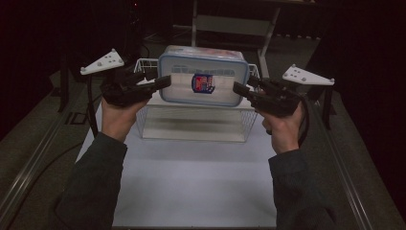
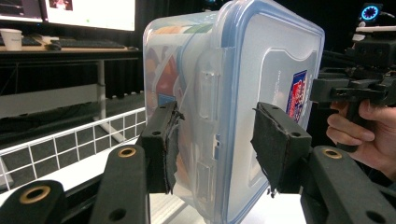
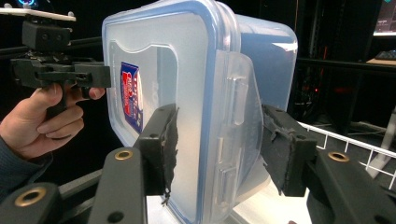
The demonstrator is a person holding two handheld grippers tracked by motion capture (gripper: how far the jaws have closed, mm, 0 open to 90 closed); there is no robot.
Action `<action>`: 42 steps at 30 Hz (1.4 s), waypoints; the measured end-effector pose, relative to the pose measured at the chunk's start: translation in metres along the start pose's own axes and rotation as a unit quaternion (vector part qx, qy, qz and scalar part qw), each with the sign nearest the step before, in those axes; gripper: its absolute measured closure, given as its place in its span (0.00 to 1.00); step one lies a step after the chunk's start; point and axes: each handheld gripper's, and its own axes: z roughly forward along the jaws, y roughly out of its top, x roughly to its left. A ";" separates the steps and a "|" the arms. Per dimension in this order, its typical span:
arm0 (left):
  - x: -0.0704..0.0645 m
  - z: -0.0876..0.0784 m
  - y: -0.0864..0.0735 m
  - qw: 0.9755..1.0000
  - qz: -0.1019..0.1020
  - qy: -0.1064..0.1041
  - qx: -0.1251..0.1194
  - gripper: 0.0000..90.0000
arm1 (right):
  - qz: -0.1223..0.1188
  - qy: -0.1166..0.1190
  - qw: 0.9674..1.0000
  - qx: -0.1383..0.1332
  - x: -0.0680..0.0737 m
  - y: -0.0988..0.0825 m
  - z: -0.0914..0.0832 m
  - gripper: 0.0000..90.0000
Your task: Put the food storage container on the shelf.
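A clear plastic container (image 1: pixel 203 79) with a blue-rimmed lid and a red and blue sticker hangs on edge above a white wire basket (image 1: pixel 191 122), lid towards me. My left gripper (image 1: pixel 165 81) is shut on its left end and my right gripper (image 1: pixel 238 88) on its right end. In the left gripper view the pads of the left gripper (image 2: pixel 215 140) clamp the container (image 2: pixel 243 70) beside a side latch, and coloured contents show through the wall. In the right gripper view the right gripper (image 3: pixel 217 140) squeezes the container (image 3: pixel 187 70) at the opposite latch.
The basket stands at the far end of a white sheet (image 1: pixel 191 177) on the dark table. Metal rails (image 1: pixel 28 163) run along both table sides. A grey frame (image 1: pixel 230 24) stands behind. Monitors and a paper cup (image 2: pixel 11 37) sit on a desk beyond.
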 end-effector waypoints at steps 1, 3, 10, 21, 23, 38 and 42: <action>0.002 0.001 0.000 1.000 -0.002 0.001 0.000 0.57 | 0.005 0.000 1.000 0.003 -0.004 0.001 0.003 0.54; 0.004 0.003 0.001 1.000 -0.006 0.000 0.001 0.57 | 0.007 0.000 1.000 0.003 -0.006 0.001 0.004 0.54; 0.015 0.012 0.001 1.000 -0.020 -0.001 0.005 0.57 | 0.021 -0.001 1.000 0.003 -0.016 0.004 0.011 0.54; 0.029 0.020 -0.003 0.999 -0.040 -0.005 0.006 0.57 | 0.033 -0.005 0.999 0.013 -0.026 0.007 0.020 0.54; 0.031 0.022 -0.004 0.999 -0.042 -0.004 0.007 0.57 | 0.039 -0.005 0.999 0.015 -0.029 0.006 0.023 0.54; 0.047 0.037 -0.014 0.998 -0.069 -0.007 0.013 0.57 | 0.071 -0.012 0.997 0.024 -0.046 -0.004 0.033 0.54; 0.049 0.040 -0.017 0.997 -0.074 -0.005 0.018 0.57 | 0.076 -0.012 0.997 0.027 -0.049 -0.008 0.035 0.54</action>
